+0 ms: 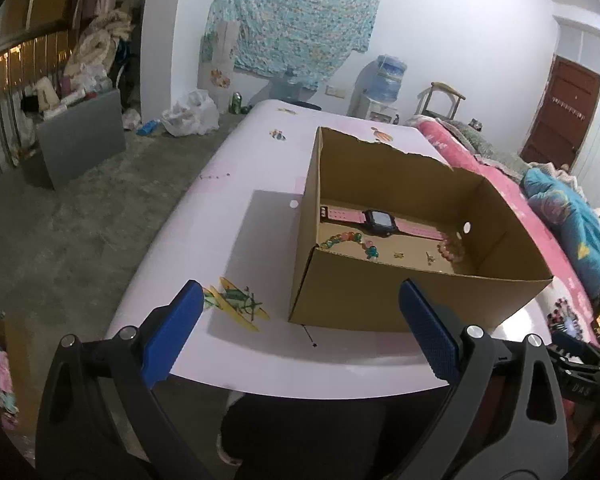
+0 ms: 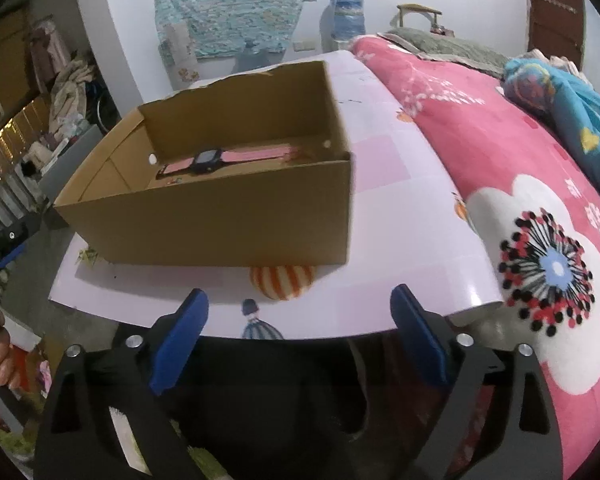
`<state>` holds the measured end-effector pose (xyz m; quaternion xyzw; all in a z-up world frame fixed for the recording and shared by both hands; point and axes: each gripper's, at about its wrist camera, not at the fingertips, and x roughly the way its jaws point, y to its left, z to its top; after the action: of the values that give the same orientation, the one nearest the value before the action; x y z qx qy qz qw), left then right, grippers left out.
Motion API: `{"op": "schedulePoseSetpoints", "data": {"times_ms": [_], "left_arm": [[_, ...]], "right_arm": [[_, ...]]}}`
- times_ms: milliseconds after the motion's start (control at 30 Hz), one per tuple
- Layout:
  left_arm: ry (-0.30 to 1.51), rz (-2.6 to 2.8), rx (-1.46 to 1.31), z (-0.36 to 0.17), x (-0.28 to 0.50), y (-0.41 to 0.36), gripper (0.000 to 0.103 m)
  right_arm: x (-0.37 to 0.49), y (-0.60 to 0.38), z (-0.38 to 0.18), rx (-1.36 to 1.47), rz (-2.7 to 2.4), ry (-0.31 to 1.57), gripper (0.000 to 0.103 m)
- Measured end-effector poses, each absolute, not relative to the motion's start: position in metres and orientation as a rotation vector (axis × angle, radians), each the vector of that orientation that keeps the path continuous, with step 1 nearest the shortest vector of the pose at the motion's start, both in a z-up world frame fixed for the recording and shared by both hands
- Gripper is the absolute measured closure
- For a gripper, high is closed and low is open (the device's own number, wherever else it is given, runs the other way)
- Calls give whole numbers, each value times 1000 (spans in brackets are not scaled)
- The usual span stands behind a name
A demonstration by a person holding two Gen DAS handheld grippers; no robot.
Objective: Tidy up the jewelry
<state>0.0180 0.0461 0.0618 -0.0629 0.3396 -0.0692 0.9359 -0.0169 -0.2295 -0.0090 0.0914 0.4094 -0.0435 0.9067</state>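
An open cardboard box (image 1: 400, 296) stands on a pale pink table (image 1: 220, 240); it also shows in the right wrist view (image 2: 220, 228). Inside lie a pink-strapped watch (image 1: 380, 222), also seen from the right (image 2: 216, 160), a multicoloured bead bracelet (image 1: 350, 240), a peach bead bracelet (image 1: 452, 248) and small earrings (image 1: 399, 255). My left gripper (image 1: 300, 304) is open and empty, in front of the box's near left corner. My right gripper (image 2: 298, 312) is open and empty, at the table's front edge before the box.
A pink floral quilt (image 2: 520, 200) and blue bedding (image 2: 580, 112) lie on the bed right of the table. A grey board (image 1: 80, 136), a plastic bag (image 1: 190, 114) and a water dispenser (image 1: 382, 80) stand beyond on the floor. The table carries printed pictures (image 2: 282, 282).
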Motion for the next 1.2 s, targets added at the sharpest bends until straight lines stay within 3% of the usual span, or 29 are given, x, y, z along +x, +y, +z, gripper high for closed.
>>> {"op": "schedulePoseSetpoints", "data": {"times_ms": [600, 1200], "left_arm": [[626, -173, 6, 78, 2, 13, 8], [800, -96, 53, 54, 14, -5, 8]], "right_arm": [[-4, -200, 4, 147, -86, 804, 7], [-2, -199, 3, 137, -102, 818, 7]]}}
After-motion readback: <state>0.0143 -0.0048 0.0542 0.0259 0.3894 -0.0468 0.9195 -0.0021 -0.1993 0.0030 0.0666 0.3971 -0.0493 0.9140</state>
